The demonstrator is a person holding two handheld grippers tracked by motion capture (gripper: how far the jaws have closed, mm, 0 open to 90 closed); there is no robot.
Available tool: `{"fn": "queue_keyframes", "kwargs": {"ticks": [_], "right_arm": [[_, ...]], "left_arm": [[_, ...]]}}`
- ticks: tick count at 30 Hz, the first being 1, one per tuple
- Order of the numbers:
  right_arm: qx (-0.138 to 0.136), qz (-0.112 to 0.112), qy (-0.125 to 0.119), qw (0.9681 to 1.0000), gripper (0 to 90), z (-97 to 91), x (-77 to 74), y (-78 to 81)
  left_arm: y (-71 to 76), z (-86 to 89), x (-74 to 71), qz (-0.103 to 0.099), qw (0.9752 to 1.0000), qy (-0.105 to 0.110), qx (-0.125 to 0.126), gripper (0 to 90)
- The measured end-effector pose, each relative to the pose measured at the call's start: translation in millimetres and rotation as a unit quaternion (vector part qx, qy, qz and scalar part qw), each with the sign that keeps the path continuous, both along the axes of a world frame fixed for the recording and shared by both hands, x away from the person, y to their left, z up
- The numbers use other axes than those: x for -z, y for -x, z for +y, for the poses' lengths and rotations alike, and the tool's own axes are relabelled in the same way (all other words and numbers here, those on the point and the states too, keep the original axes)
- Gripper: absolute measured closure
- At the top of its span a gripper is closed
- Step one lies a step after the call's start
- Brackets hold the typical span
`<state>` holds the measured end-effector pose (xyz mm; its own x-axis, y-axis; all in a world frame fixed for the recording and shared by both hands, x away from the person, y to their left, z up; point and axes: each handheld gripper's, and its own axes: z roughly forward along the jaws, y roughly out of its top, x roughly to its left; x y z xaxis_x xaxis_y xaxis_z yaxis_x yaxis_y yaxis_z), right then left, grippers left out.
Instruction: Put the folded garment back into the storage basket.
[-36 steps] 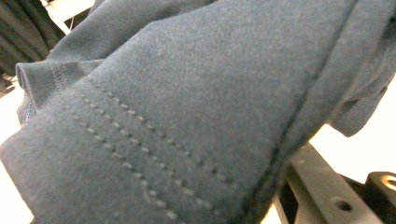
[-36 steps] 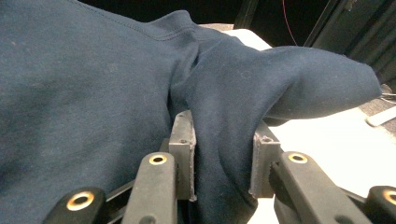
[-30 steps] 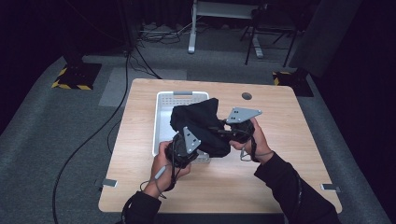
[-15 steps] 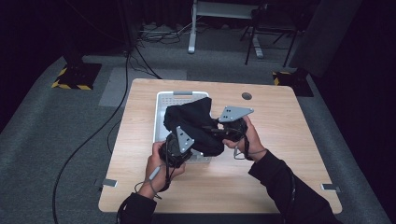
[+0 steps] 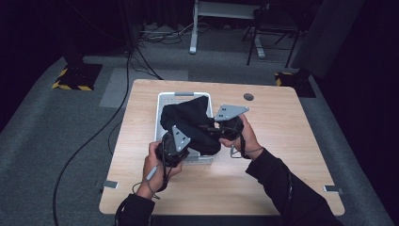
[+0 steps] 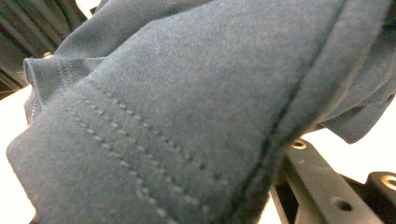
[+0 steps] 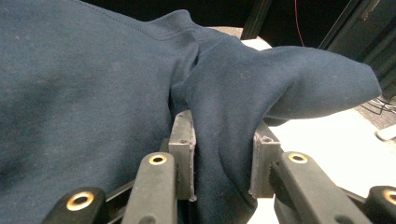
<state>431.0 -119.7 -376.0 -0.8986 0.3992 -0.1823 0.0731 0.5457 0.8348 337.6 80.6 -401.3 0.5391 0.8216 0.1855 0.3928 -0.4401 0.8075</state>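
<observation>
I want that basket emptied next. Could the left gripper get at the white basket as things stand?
Probably not yet. The dark garment drapes over the left gripper and covers most of the white basket; the right gripper grips a fold of it too. The cloth would need to be set aside first.

A dark navy garment of soft knit cloth is bunched into a loose heap, held up above a white slatted basket that sits on the wooden table. Its upper part rises to a peak over the basket's far half, and the rest sags toward the near rim. Close up, a hemmed edge with a double row of stitching crosses the cloth, and a thick fold stands pinched between two metal pads.
</observation>
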Motion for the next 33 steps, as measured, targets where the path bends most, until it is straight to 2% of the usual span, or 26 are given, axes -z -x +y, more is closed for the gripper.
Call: {"fn": "queue_keyframes", "kwargs": {"ticks": [13,20,33], "right_arm": [[0.0,0.008,0.001,1.0,68.4,9.7,3.9,-8.2],[0.001,0.014,0.005,0.9999,68.4,14.9,7.7,-13.7],[0.001,0.028,0.011,0.9995,68.3,22.0,21.5,-19.3]], "left_arm": [[-6.0,6.8,3.6,0.005,0.9999,-0.001,-0.012,68.3],[-9.9,9.1,7.3,0.01,0.9998,-0.009,-0.015,68.4],[-14.6,13.0,18.4,0.03,0.9992,-0.012,-0.022,67.8]]}}
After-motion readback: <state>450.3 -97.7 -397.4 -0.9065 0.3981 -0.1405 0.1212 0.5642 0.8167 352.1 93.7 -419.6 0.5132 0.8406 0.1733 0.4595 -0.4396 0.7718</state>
